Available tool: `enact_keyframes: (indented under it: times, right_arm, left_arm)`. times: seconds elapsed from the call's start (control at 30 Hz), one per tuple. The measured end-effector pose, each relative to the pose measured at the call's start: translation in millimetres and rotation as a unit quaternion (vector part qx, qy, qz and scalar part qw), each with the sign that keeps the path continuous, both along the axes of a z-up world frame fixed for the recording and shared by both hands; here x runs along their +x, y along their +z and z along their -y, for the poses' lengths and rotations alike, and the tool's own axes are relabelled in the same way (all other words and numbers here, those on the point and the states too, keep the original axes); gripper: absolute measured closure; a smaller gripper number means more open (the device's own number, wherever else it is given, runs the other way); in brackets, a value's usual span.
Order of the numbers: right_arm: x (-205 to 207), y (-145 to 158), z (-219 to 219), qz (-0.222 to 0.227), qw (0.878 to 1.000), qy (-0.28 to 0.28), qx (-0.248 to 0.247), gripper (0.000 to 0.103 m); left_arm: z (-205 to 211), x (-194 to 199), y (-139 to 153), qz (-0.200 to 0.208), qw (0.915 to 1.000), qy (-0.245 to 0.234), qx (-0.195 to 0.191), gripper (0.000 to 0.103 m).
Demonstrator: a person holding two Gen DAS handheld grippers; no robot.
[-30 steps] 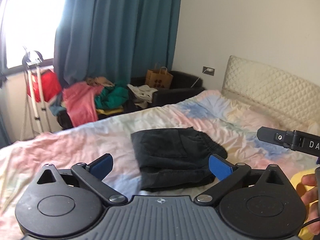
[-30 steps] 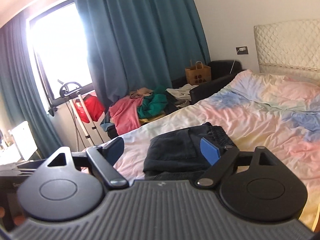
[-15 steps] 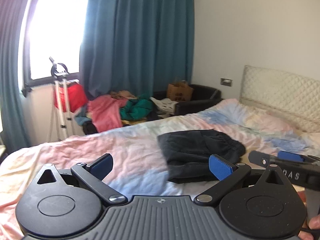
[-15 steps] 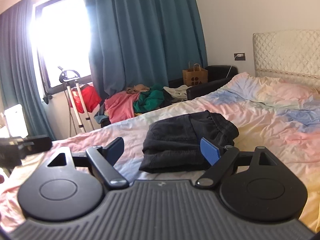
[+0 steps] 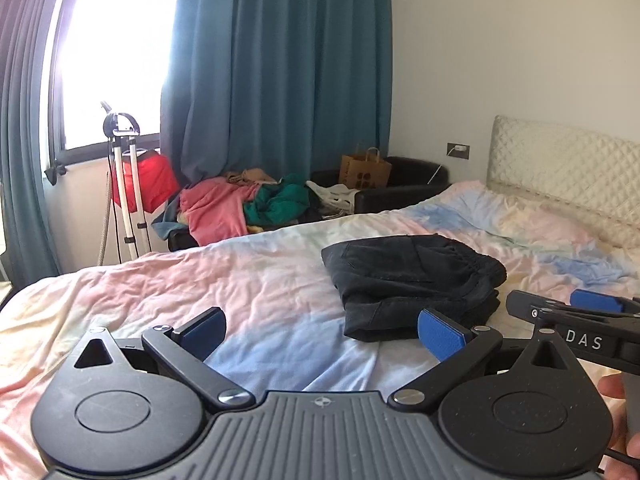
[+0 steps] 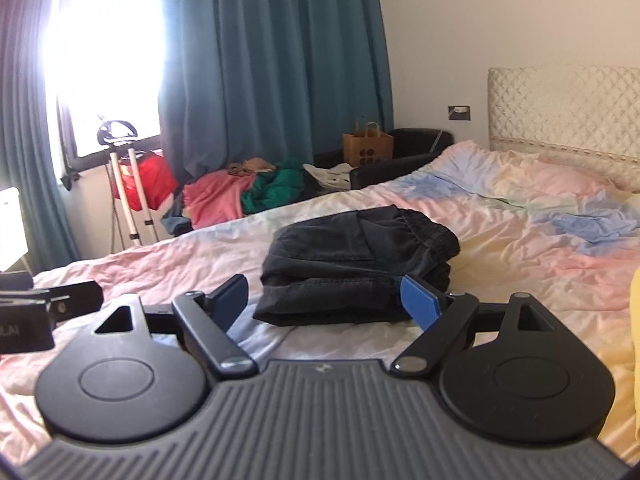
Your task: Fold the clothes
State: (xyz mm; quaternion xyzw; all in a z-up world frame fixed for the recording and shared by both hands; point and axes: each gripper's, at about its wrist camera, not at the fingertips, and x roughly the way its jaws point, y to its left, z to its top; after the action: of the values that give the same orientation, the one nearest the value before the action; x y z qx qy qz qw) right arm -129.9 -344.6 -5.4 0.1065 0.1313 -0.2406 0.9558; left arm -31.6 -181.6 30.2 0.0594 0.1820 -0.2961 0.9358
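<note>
Over the last second both views have dropped from looking down onto the bed to looking nearly level across it, so the hand-held tools now sit lower and nearer the mattress. The folded black garment (image 5: pixel 412 280), apparently trousers or shorts with an elastic waistband and a back pocket, has kept its shape and place throughout. I judge this piece finished and the hands free for the next one.

Going left to right in the left wrist view: one bright window (image 5: pixel 116 52) fills the upper left, with one white-legged stand (image 5: pixel 124 184) and something red beneath it. At upper centre hang teal curtains (image 5: pixel 280 64), and below them lies one loose heap of unfolded clothes (image 5: pixel 248 204), pink and green the plainest, likely the remaining work. Right of that, one brown paper bag (image 5: pixel 364 168) sits on a black armchair (image 5: pixel 404 184), and one quilted cream headboard (image 5: pixel 568 176) closes the right edge.

The pastel tie-dye bedsheet (image 5: pixel 240 280) carries just that one black garment, right of centre in the left view and centred in the right view.

There are two grippers. The left gripper (image 5: pixel 320 330) is spread wide over bare sheet, nothing between its blue pads. The right gripper (image 6: pixel 320 300) is equally spread, the garment just beyond its tips, untouched.
</note>
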Motion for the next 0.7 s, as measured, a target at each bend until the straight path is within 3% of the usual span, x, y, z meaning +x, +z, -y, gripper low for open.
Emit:
enact_keyframes:
  times: [0.33,0.5,0.7]
  right_arm:
    - [1.5,-2.4,3.7,-0.005,1.0,-0.001,-0.005,0.018]
    - [3.2,-1.6,0.1,-0.01,1.0,-0.004,-0.017,0.018]
    - [3.4,-1.4,-3.0,-0.012,1.0,-0.005,-0.025,0.018]
  left_arm:
    - [5.5,4.9,-10.3,-0.001,1.0,0.004,0.009,0.0]
    - [1.1,6.8,-9.9,-0.006,0.9999,0.003,-0.013,0.0]
    - [2.6,9.4,-10.4,-0.007,0.9999,0.005,-0.009,0.0]
